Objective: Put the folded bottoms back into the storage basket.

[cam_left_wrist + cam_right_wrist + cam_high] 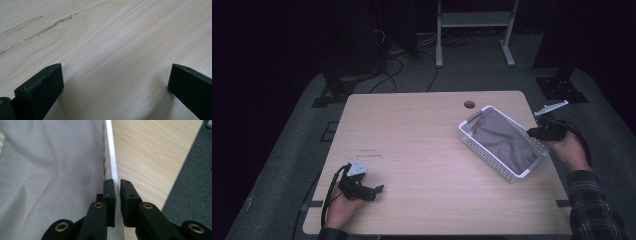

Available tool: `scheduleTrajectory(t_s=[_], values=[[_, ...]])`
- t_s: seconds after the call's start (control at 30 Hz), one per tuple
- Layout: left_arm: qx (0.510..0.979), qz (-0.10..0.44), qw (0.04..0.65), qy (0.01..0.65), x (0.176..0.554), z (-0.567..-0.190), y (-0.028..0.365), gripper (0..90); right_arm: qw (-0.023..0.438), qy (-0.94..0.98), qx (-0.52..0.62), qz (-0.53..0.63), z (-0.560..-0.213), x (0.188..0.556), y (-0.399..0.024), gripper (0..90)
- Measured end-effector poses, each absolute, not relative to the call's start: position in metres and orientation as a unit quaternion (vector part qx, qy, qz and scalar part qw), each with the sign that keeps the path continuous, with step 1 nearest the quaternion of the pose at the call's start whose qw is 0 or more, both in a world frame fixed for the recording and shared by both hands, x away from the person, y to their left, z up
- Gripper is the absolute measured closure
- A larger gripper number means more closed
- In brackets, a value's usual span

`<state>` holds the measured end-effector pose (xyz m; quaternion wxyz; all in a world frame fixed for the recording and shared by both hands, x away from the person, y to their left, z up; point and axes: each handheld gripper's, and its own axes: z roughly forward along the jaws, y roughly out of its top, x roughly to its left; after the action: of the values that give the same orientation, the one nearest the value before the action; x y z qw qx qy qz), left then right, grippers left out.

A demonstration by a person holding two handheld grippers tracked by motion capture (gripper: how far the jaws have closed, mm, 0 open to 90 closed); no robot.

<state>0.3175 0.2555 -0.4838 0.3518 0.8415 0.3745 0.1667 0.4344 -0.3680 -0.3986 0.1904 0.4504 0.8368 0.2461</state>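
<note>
High view: the white perforated plastic basket (504, 144) with grey cloth (503, 139) inside lies near the table's (422, 150) right edge; the right gripper (538, 132) is at its rim, so the grasp seems made and the moving is left.

Left gripper view: the left gripper (115, 80) rests on bare wood, jaws wide apart.

Right gripper view: the jaws are clamped on the basket's white rim; the basket's bottom is hidden under the cloth.
</note>
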Motion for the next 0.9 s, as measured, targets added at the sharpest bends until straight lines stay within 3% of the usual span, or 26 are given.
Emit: scheduleTrajectory(t_s=[0.9], values=[[0.841,0.167,0.352,0.375,0.317,-0.484,0.256,0.0,0.150,0.867,0.393,0.269,-0.397,0.420,-0.272,82.5]])
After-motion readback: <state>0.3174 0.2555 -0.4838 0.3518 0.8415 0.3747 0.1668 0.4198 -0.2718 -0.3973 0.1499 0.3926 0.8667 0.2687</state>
